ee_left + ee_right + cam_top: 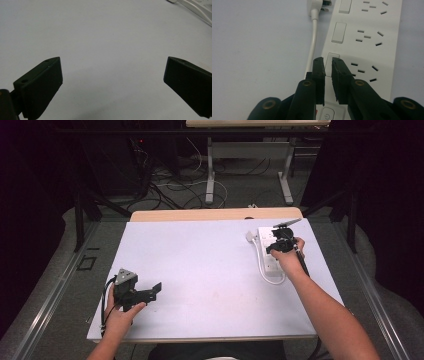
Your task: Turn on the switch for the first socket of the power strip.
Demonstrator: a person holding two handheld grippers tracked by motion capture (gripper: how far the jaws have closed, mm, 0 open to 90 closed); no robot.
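One power strip, one plug, two grippers on one desk.
The desk (200, 270) carries a single white power strip (367, 42); three rocker switches and three socket groups can be counted on it, plus one round power button (326, 115). One white plug (318, 3) with one cable lies beside it. Left gripper (112, 82) and right gripper (328, 67): two.

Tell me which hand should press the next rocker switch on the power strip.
Right, I'd say. The right tongs, jaws nearly together with nothing between them, hang directly over a switch on the power strip. The left tongs sit wide open over bare table, far across from it.
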